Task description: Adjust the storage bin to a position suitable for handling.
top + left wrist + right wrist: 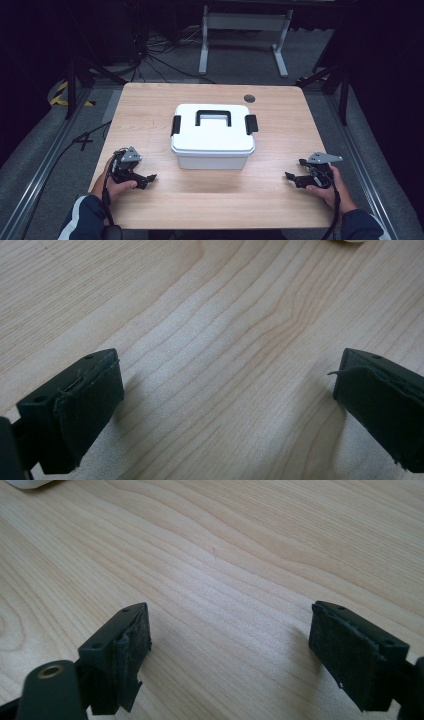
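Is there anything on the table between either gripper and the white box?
Nothing visible. Bare wood lies between the left gripper and the white box, and likewise between the right gripper and the box. Both grippers are open and empty.

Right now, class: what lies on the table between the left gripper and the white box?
Nothing: in the high view, bare wooden tabletop separates the left gripper from the white box.
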Available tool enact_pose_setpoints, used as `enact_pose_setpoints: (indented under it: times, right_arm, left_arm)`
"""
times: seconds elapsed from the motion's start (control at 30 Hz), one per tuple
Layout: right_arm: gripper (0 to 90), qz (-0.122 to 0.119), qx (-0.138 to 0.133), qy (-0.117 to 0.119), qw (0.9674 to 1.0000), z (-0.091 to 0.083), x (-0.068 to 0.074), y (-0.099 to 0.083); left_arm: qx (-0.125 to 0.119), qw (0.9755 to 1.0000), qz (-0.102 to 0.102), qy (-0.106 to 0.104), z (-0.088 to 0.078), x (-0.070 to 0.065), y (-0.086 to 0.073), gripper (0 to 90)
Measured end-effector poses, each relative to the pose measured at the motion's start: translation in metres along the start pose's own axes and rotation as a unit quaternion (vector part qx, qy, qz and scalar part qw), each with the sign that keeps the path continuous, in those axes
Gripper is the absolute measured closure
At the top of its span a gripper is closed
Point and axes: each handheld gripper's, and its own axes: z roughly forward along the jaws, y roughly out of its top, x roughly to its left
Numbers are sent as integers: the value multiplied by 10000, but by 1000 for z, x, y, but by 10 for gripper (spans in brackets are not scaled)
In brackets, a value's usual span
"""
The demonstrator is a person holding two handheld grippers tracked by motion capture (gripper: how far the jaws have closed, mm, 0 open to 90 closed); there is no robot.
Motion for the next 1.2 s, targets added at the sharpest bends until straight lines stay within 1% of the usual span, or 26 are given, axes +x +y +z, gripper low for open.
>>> enact_pose_setpoints:
  times: [0.17, 0.2, 0.53, 0.57, 0.6, 0.7, 0.8, 0.93, 0.97, 1.1, 1.17, 1.2]
  right_arm:
    - [172, 3, -1, -25, 10000, 1, 0, 1]
    - [172, -7, -4, -18, 10000, 1, 0, 1]
    - [175, -150, 72, 150, 9998, -1, -5, 2]
    - [206, -155, 69, 144, 9998, -1, -6, 1]
    - [206, -155, 69, 144, 9998, -1, -6, 1]
    - [247, -17, 4, 223, 9998, -3, -9, 1]
    - [272, -121, 111, 288, 9994, -5, -9, 3]
    - [279, -209, -67, 204, 9996, -11, -7, 12]
    - [279, -209, -67, 204, 9996, -11, -7, 12]
    - [314, -254, -182, 229, 9992, -22, -8, 24]
    - [342, -193, -246, 287, 9991, -27, -10, 32]
    - [338, -158, -244, 258, 9992, -29, -11, 35]
  left_arm:
    - [1, 10000, -10, 10, 0, 0, 0, 2]
    - [-18, 10000, -3, 46, 0, 0, 0, 2]
    - [-28, 10000, -23, 52, 0, -1, -1, 4]
    - [-28, 10000, -23, 51, 0, -1, -1, 4]
    - [-28, 10000, -23, 51, 0, -1, -1, 4]
    - [-27, 10000, -22, 53, 0, -1, -1, 4]
    - [-29, 10000, -22, 53, 0, -1, -1, 4]
    - [-26, 10000, -22, 53, 0, -1, -1, 4]
    - [-26, 10000, -22, 53, 0, -1, -1, 4]
    - [-29, 10000, -4, 50, 0, 0, -1, 4]
    - [-24, 10000, 2, 32, 0, 0, -1, 3]
    - [-19, 10000, 25, 37, 0, 0, -1, 2]
